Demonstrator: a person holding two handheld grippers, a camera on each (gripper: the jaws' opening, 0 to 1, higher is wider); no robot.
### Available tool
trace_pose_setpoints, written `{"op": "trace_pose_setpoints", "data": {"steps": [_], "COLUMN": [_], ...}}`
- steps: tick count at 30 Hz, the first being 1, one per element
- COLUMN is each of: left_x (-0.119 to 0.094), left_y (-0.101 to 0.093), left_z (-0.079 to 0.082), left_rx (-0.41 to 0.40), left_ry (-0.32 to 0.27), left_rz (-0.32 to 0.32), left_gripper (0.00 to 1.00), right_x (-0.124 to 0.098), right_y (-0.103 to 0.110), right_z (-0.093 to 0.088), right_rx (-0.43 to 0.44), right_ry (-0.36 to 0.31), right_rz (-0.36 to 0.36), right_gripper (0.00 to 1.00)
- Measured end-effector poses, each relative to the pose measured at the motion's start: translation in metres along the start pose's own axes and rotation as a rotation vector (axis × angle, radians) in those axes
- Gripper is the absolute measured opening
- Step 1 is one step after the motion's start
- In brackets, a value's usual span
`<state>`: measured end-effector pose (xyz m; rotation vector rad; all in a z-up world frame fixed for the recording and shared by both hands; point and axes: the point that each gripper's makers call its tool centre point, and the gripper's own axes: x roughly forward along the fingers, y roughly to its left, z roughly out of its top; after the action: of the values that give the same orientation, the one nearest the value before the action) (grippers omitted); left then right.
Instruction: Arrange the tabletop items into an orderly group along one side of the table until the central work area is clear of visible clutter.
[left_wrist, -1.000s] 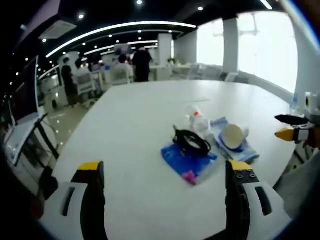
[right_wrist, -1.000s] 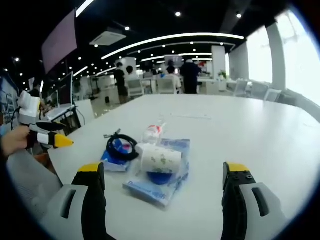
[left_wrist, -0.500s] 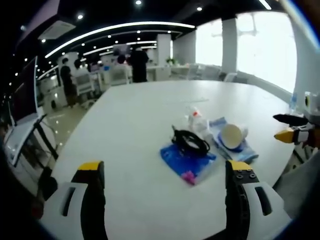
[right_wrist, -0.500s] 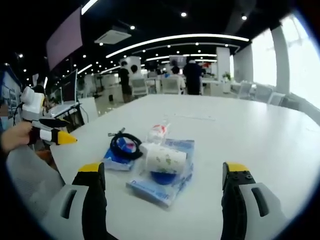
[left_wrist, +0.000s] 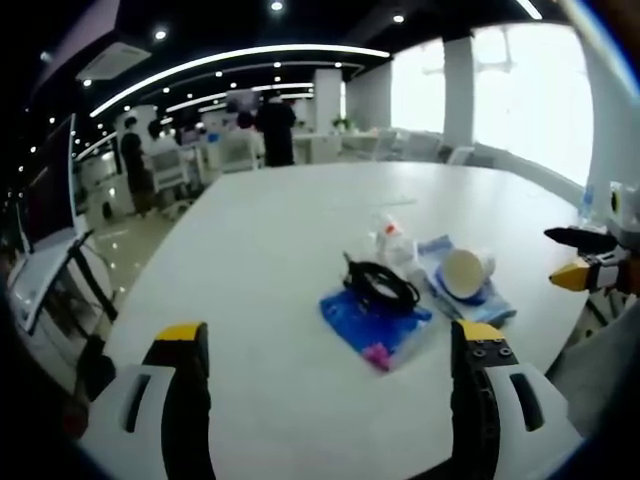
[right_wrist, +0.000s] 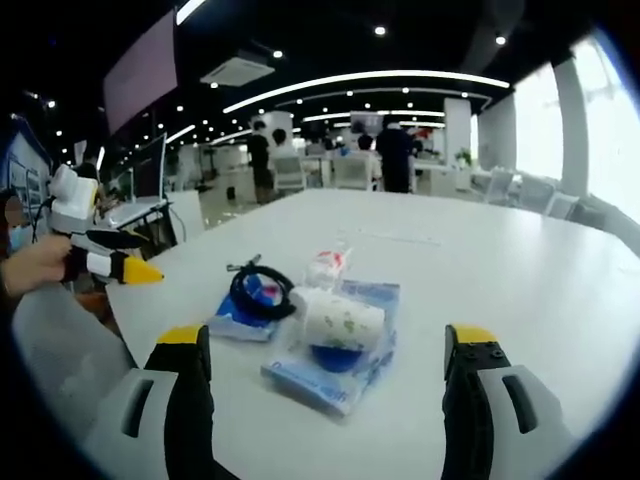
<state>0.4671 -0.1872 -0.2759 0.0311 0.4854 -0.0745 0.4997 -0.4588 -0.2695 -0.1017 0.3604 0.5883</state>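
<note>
Both grippers are held level above the near edge of the white table (left_wrist: 270, 230), the left gripper (left_wrist: 325, 375) and right gripper (right_wrist: 320, 375) each with jaws spread wide and nothing between them. A cluster is seen ahead, well apart from both: a blue pouch (left_wrist: 375, 322) under a black cable coil (left_wrist: 382, 285), a blue packet (right_wrist: 335, 358) bearing a paper roll (right_wrist: 338, 318), and a small bottle (right_wrist: 328, 266).

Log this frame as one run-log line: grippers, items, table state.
left gripper: open, off items | right gripper: open, off items | black cable coil on blue packet | paper roll on blue pack | clutter mid-table
</note>
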Motion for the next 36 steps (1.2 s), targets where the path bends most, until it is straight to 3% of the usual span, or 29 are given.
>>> {"op": "trace_pose_setpoints", "data": {"steps": [14, 25, 36], "left_x": [-0.001, -0.001, 0.000], "left_y": [-0.004, -0.002, -0.001], "left_z": [0.002, 0.002, 0.001], "left_rx": [0.014, 0.016, 0.017], "left_ry": [-0.008, -0.009, -0.003], "left_rz": [-0.015, -0.020, -0.021], "left_gripper": [0.98, 0.99, 0.99], "right_x": [0.004, 0.016, 0.032], "right_y": [0.013, 0.017, -0.001], "right_z": [0.009, 0.019, 0.023], "right_rx": [-0.010, -0.066, -0.122], "right_ry": [-0.016, -0.007, 0.021], "right_rz": [0.048, 0.102, 0.129], "right_gripper": [0.96, 0.95, 0.96]}}
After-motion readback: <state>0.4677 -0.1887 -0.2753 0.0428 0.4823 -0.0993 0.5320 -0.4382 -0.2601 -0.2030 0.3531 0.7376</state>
